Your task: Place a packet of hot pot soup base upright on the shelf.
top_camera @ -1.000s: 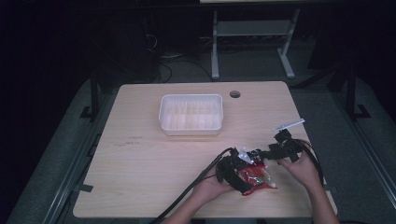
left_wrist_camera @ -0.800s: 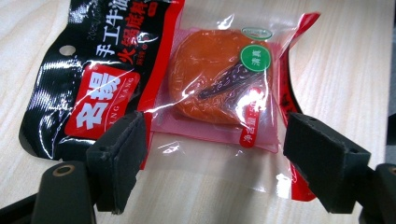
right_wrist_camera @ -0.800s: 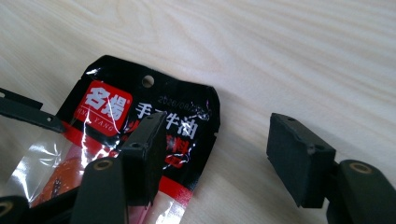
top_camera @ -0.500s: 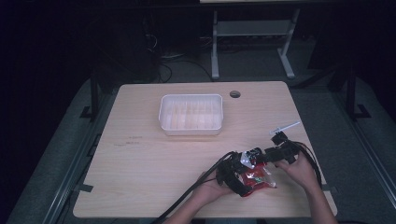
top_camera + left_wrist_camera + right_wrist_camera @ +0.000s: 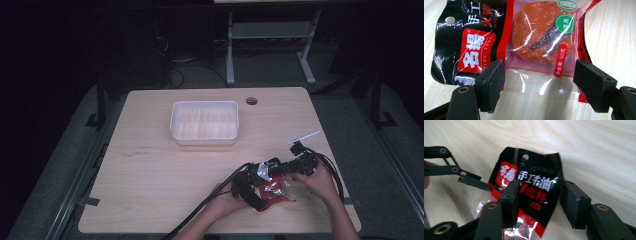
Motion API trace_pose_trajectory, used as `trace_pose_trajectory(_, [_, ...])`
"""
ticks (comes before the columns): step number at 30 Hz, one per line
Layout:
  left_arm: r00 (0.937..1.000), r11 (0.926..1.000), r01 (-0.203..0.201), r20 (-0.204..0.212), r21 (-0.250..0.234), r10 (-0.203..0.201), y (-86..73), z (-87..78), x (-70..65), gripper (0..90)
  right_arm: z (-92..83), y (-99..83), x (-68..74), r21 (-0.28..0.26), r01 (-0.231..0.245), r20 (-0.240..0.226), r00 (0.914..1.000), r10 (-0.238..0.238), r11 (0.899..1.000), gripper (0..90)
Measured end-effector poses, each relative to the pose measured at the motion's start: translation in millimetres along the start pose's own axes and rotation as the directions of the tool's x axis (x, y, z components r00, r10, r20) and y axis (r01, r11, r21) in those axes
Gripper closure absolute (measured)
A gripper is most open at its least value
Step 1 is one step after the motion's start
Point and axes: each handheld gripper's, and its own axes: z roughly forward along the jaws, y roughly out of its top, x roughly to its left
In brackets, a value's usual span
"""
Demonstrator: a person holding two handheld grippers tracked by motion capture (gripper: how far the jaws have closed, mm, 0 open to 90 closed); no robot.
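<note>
Snack packet (image 5: 524, 45) flat on desk (image 5: 165, 180), lower right of high view. Left tongs (image 5: 539, 85) apart, straddling clear sealed edge. Right tongs (image 5: 537, 200) apart around black header end, likely to steady it for two-sided grip.

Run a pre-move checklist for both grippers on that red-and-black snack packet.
1. Packet lies flat on the table: ok.
2. Left gripper open, jaws either side of the packet's clear bottom edge: ok.
3. Right gripper open, jaws straddling the packet's black end: ok.
4. Either gripper already pinching the film: cannot tell; none appears shut.
5. White tray free to receive: ok, looks empty.
6. Cables off the packet: ok.
</note>
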Motion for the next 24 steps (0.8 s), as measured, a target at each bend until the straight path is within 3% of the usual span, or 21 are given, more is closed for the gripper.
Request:
trace_pose_trajectory(3, [1.0,1.0,0.0,-0.001,-0.001,0.0,-0.3,0.0,-0.1,25.2,4.4,1.2,2.1,0.016,0.003,-0.027,0.9996,-0.003,1.0,54.0])
trace_pose_trajectory(6, [1.0,1.0,0.003,0.0,-0.004,-0.003,-0.7,-0.3,0.3,25.6,6.6,2.5,4.5,0.024,0.009,-0.019,0.9998,-0.008,1.0,58.0])
trace_pose_trajectory(11, [1.0,0.9999,0.007,0.001,-0.01,-0.007,-1.7,-1.1,1.4,27.3,4.4,2.2,3.6,0.005,-0.003,-0.033,0.9995,0.003,1.0,74.1])
trace_pose_trajectory(15, [0.9992,0.9985,0.04,0.008,-0.036,-0.04,-4.8,-2.7,4.4,29.9,1.8,2.7,8.3,-0.011,0.019,-0.031,0.9993,-0.02,1.0,85.0])
trace_pose_trajectory(24, [0.9984,0.9952,0.056,0.005,-0.08,-0.056,-10.6,-16.8,5.8,30.7,-5.8,6.2,15.1,-0.045,0.024,-0.06,0.9978,-0.027,0.999,88.5])
